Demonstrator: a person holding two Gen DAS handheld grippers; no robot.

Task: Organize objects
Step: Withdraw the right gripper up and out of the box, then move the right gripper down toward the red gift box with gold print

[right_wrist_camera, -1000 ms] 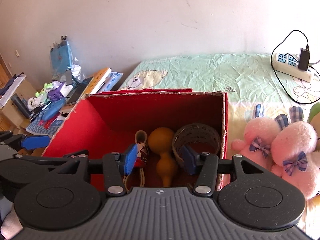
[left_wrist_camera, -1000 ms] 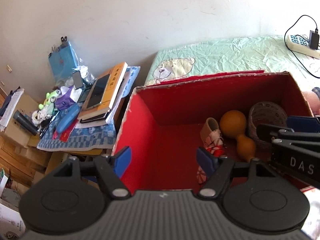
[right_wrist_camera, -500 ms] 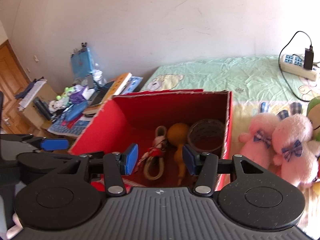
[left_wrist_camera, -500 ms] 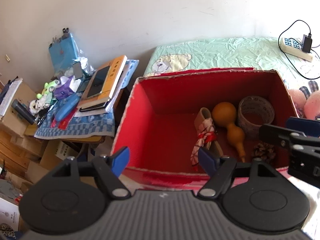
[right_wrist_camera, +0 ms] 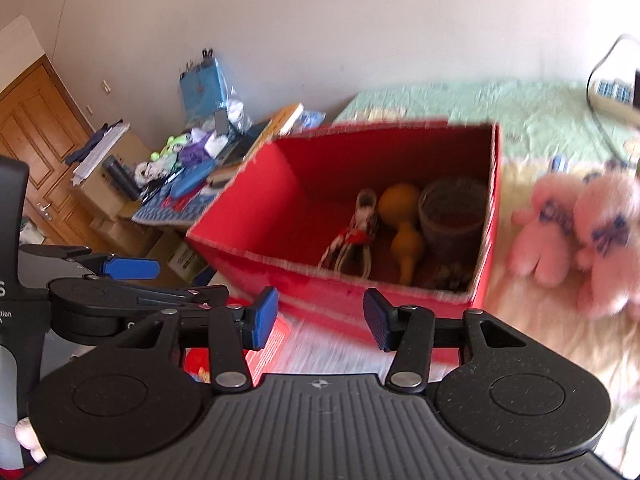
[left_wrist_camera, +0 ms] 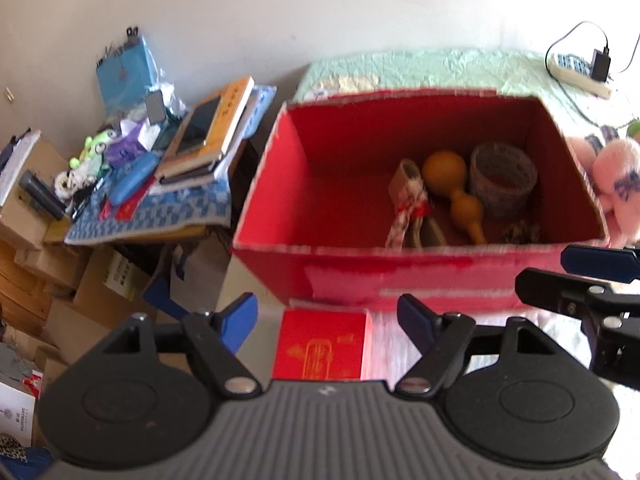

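Red card makes up the small flat box [left_wrist_camera: 323,350] that lies on the bed just in front of the large red carton [left_wrist_camera: 400,276], at the carton's near left corner. In the left wrist view it sits directly between the fingers of the left gripper [left_wrist_camera: 328,320], slightly beyond and below the tips; the blue pads stand well apart, opening slightly, pressing on nothing. Its long axis cannot be judged; the printed top face is up and its near edge is hidden by the gripper body.

In the right wrist view only a red corner of the same box [right_wrist_camera: 266,354] shows, behind the left finger of the right gripper [right_wrist_camera: 320,320]. That gripper's fingers are likewise released and empty. Judgement: the left gripper is the better placed for a pick; the right would have to cross toward it.

The carton is open-topped and already holds a yellow gourd [left_wrist_camera: 452,184], a woven ring-shaped basket [left_wrist_camera: 502,178], a red-and-white braided cord [left_wrist_camera: 408,212] and a dark item too blurred to name. Its left half is bare.

The bed carries a pale green printed sheet [left_wrist_camera: 460,68]. Two pink plush rabbits [right_wrist_camera: 576,224] lie just beside the carton's right wall. A power strip [left_wrist_camera: 580,74] rests at the far right corner. A cluttered side table [left_wrist_camera: 152,216] stands beyond the bed's left edge.
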